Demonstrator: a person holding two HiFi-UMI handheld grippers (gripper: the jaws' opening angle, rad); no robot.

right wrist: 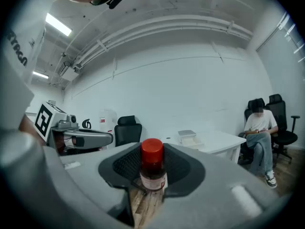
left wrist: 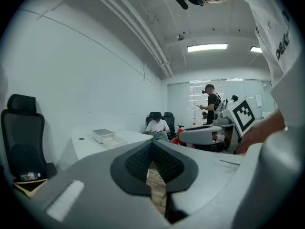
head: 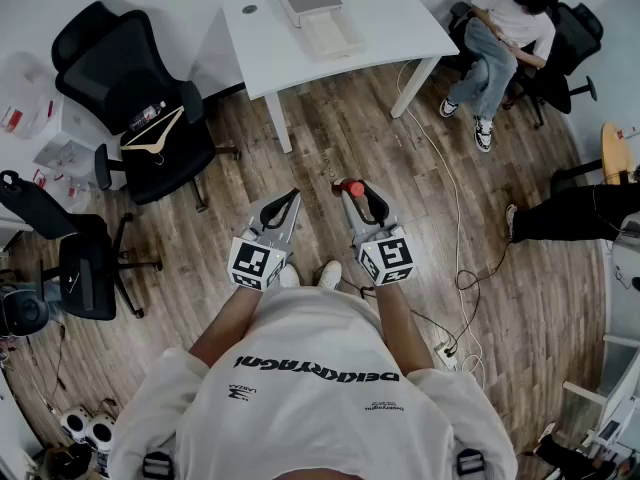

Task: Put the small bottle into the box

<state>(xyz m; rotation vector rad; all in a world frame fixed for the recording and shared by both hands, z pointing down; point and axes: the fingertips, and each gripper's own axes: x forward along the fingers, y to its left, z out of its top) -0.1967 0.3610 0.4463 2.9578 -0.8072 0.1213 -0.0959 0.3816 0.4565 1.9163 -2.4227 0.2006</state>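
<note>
The right gripper point(right wrist: 152, 181) grips the small bottle point(right wrist: 153, 162) upright in its fingers; the left gripper point(left wrist: 151, 163) is clenched, empty. Carry it level and steady to the far bench point(head: 400, 28), then lower it into the box point(head: 330, 30) before letting go.

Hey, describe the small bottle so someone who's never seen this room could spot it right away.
Over the wood floor, the person holds two grippers out in front. The small bottle stands upright, clamped between the jaws of the right gripper. Its bright red cap and pale label set it apart; the left gripper is shut on nothing.
</note>
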